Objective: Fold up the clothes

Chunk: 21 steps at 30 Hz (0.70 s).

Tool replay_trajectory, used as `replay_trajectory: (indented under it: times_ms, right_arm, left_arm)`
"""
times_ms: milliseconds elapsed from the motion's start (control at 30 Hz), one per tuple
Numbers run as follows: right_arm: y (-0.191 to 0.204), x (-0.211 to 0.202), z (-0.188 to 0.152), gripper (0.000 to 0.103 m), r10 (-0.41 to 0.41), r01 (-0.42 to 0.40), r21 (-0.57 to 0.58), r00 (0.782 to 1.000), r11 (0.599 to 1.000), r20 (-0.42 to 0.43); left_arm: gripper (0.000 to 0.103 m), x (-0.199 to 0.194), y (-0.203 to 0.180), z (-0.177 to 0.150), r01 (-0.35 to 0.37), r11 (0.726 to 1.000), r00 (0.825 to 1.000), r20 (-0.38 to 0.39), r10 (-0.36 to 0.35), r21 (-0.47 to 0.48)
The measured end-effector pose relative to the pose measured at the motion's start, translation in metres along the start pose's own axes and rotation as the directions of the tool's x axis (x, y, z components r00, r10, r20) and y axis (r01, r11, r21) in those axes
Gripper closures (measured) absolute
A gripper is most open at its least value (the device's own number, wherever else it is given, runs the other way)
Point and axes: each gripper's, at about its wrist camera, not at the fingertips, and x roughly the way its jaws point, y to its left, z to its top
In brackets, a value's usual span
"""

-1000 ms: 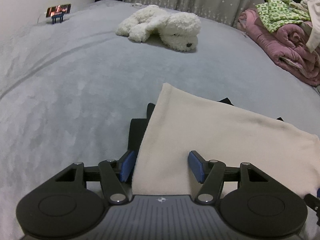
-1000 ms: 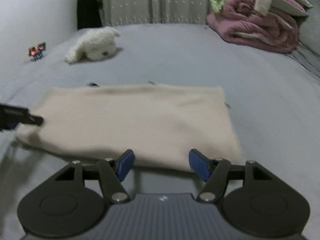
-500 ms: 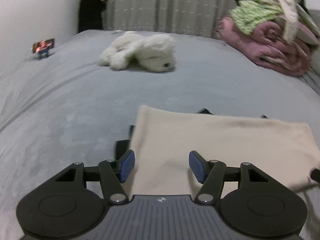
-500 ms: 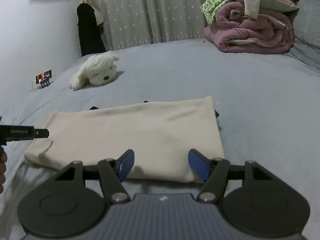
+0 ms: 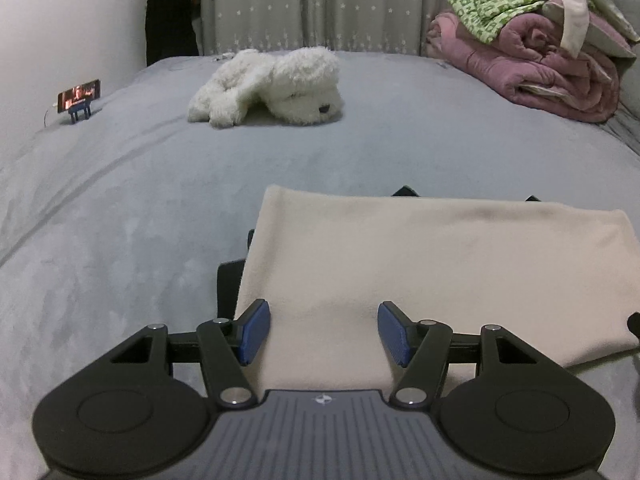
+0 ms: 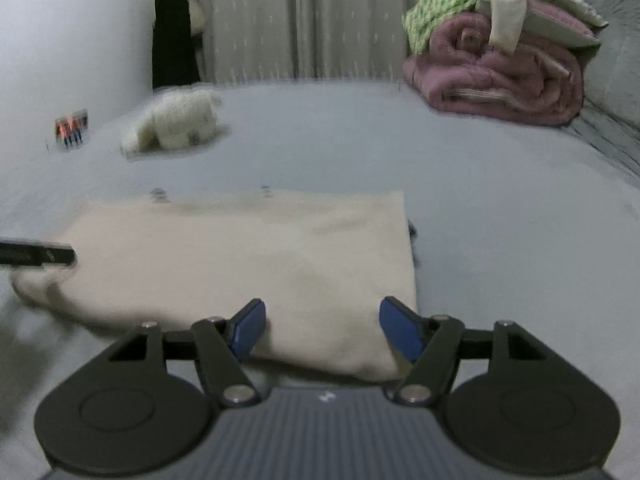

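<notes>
Dim, flat indoor light with soft shadows. Left wrist view is sharp; right wrist view is smeared, perhaps by motion. Fisheye bends edges; corners go black.

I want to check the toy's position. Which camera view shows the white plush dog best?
The left wrist view: the white plush dog lies sharp and large on the grey bed. The right wrist view shows it smaller and motion-blurred.

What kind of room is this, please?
Most likely a bedroom: a wide bed with a grey cover, a white plush dog lying on it, a rolled pink quilt under loose clothes, and star-patterned curtains behind.
</notes>
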Motion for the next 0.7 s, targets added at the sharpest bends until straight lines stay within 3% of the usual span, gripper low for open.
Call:
replay_trajectory:
  times_ms: [267, 433, 600, 700]
  right_arm:
    - [-0.009, 0.009, -0.003, 0.034, 0.015, -0.014, 0.03, 1.0, 0.999, -0.018]
    - [-0.009, 0.011, -0.006, 0.033, 0.02, -0.019, 0.038, 1.0, 0.999, -0.018]
    - [-0.01, 0.012, -0.006, 0.031, 0.02, -0.02, 0.038, 1.0, 0.999, -0.015]
    - [-0.011, 0.011, -0.004, 0.032, 0.023, -0.022, 0.038, 1.0, 0.999, -0.014]
  left_arm:
    - [0.043, -0.006, 0.023, 0.004, -0.034, 0.997, 0.999, 0.033, 0.036, -0.065]
    - [0.039, 0.01, 0.04, -0.004, -0.033, 0.991, 0.999, 0.005, 0.034, -0.132]
    - [0.039, 0.003, 0.042, 0.003, -0.039, 0.992, 0.999, 0.021, 0.041, -0.122]
    - [0.039, -0.006, 0.044, 0.009, -0.058, 0.994, 0.995, 0.07, 0.065, -0.096]
